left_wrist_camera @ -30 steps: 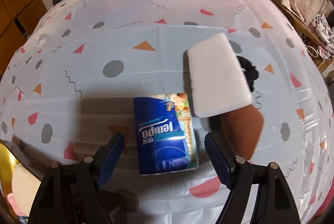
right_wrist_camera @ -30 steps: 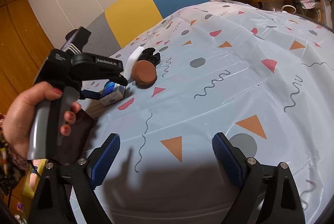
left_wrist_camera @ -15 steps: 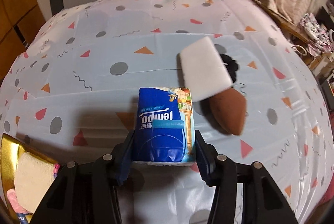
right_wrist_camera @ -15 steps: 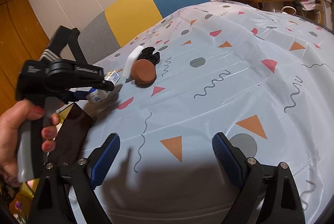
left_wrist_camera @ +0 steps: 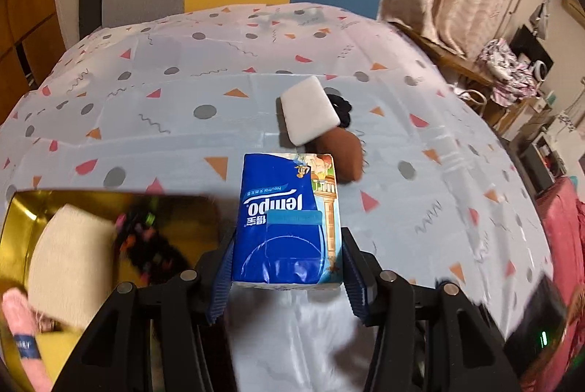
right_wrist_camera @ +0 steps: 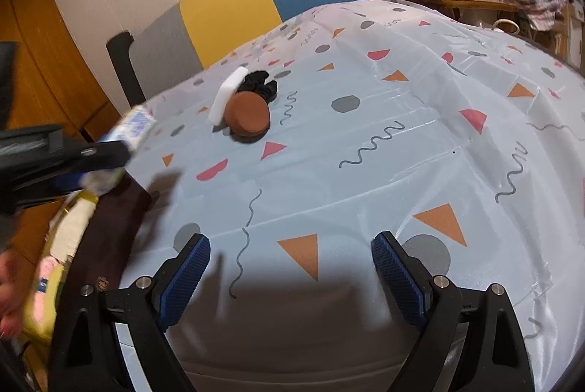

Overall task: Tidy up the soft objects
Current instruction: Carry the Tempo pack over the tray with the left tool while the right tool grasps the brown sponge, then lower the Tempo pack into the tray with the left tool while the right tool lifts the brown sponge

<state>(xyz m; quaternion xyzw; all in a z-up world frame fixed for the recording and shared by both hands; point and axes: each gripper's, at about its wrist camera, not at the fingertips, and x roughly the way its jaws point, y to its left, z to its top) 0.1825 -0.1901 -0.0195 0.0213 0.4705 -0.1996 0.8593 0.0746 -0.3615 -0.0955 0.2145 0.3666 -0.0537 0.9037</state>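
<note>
Tissue pack (left_wrist_camera: 289,220) now sits pinched between the pads of your left gripper (left_wrist_camera: 289,276), which a second ago stood spread around it on the tablecloth (left_wrist_camera: 438,216). You have lifted it clear and swung it toward the gold box (left_wrist_camera: 22,209) at the table's left edge, where, as far as the blur allows, a cream cloth (left_wrist_camera: 69,256) already lies. Your right gripper (right_wrist_camera: 290,269) hangs spread and empty. White sponge (left_wrist_camera: 309,110), brown puff (right_wrist_camera: 246,114) and black scrunchie (right_wrist_camera: 261,83) remain to sort.
</note>
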